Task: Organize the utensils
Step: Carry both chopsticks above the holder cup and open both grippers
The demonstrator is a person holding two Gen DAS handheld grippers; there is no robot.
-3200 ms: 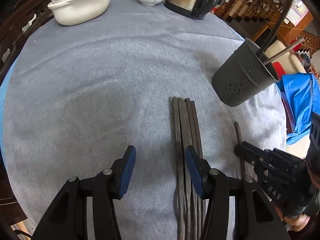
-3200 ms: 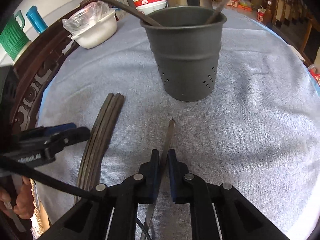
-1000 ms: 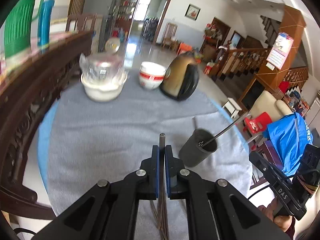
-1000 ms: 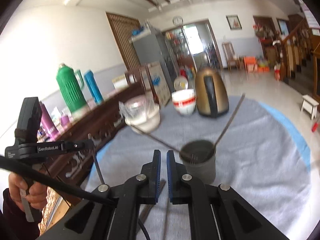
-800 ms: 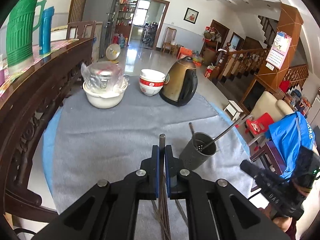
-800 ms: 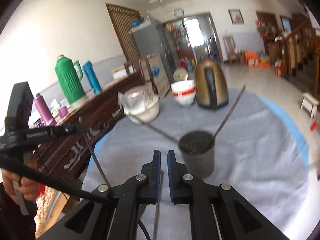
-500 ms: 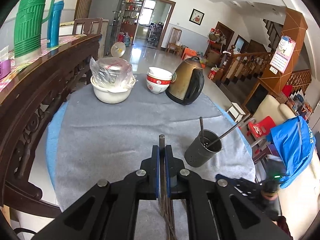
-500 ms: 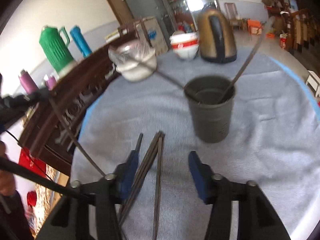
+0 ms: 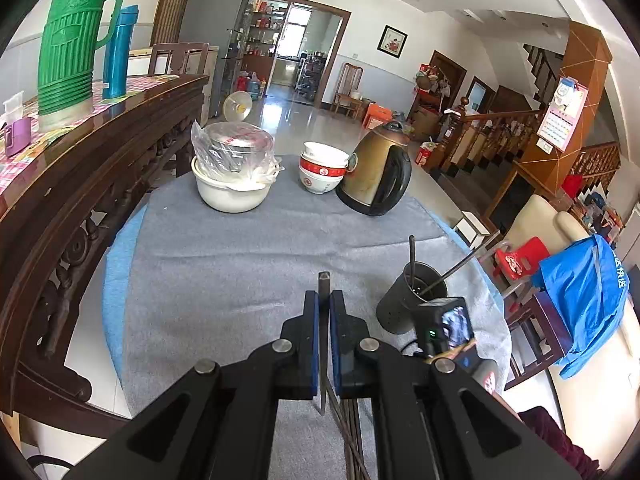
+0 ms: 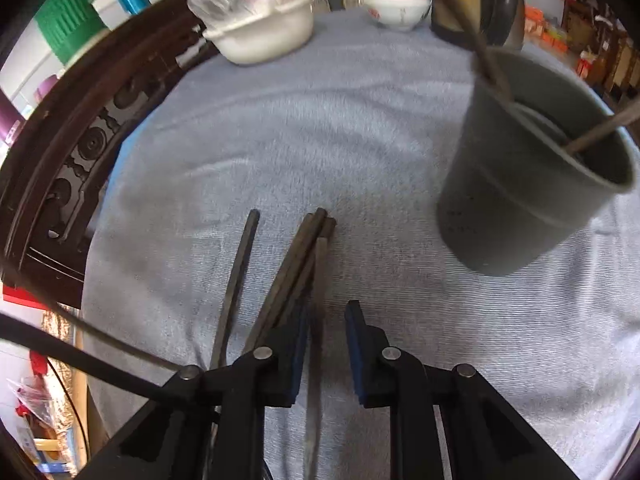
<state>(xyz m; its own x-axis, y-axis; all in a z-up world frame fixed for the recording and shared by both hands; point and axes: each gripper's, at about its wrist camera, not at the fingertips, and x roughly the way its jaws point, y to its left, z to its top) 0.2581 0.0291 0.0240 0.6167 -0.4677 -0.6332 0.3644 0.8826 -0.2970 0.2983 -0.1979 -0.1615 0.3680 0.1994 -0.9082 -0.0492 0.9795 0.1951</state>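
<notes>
Left wrist view shows the round table (image 9: 224,280) under a grey cloth, with a white basin (image 9: 230,196) holding a plastic-wrapped pot, stacked red-and-white bowls (image 9: 322,172) and a brass-coloured kettle (image 9: 376,176) along its far side. Near the right edge stands the dark holder (image 9: 402,304), with two chopsticks leaning out of it. The left claw (image 9: 324,344) is pressed together on a single dark chopstick (image 9: 323,284), lifted clear of the cloth, its end poking out past the blue pads. Just beyond the holder's near side sits the camera on the right tool.

From the right wrist view, the holder (image 10: 532,184) stands up and to the right, apart from the loose chopsticks (image 10: 296,256) lying on the cloth in a fanned bunch, one stick (image 10: 238,276) off to the left. The right claw (image 10: 326,340) hangs low over them, its jaws closing. One chopstick runs between the pads, close against the left pad, with a gap to the right pad.
</notes>
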